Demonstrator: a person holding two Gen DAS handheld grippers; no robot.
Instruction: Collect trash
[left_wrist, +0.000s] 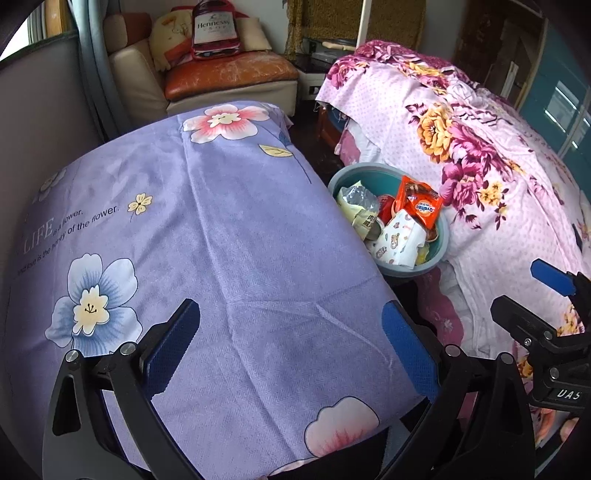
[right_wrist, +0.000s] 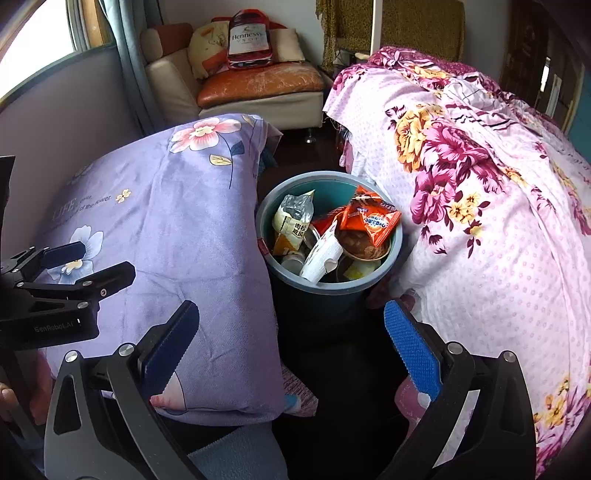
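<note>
Writing on show: an orange snack packet (right_wrist: 371, 221) on top of the heap in the bin (right_wrist: 397, 242) reads "Ovaltine", seen upside down from the right wrist. A pale yellow packet (right_wrist: 291, 225) at the bin's left side carries Chinese characters, too small to read fully. On the armchair (left_wrist: 229, 79) beyond the bin, a red cushion (left_wrist: 216, 31) shaped like a bottle reads "Hennessy". The lilac cloth (left_wrist: 229, 240) left of the bin reads "LIFE" and "the honey of the flower". The left gripper's body is marked "SenRobot.AI" in the right wrist view.

Trash: the round blue-grey bin stands on the dark floor between the lilac-covered desk and the bed (right_wrist: 480, 221) with its pink floral sheet. It is filled to the rim with wrappers, a white printed wrapper (left_wrist: 397, 242) and a brown bowl (right_wrist: 364, 245).

Right gripper (right_wrist: 295, 354): jaws spread wide and empty, raised in front of the bin, which shows between the blue pads, apart from both.

Left gripper (left_wrist: 291, 347): jaws wide and empty over the lilac cloth, the bin beyond and to their right.

Hard to make out: items deeper in the bin are hidden under the top layer. The left wrist view shows only the bin's rim, part hidden by the desk's edge. Each gripper shows only partly at the edge of the other's view.
</note>
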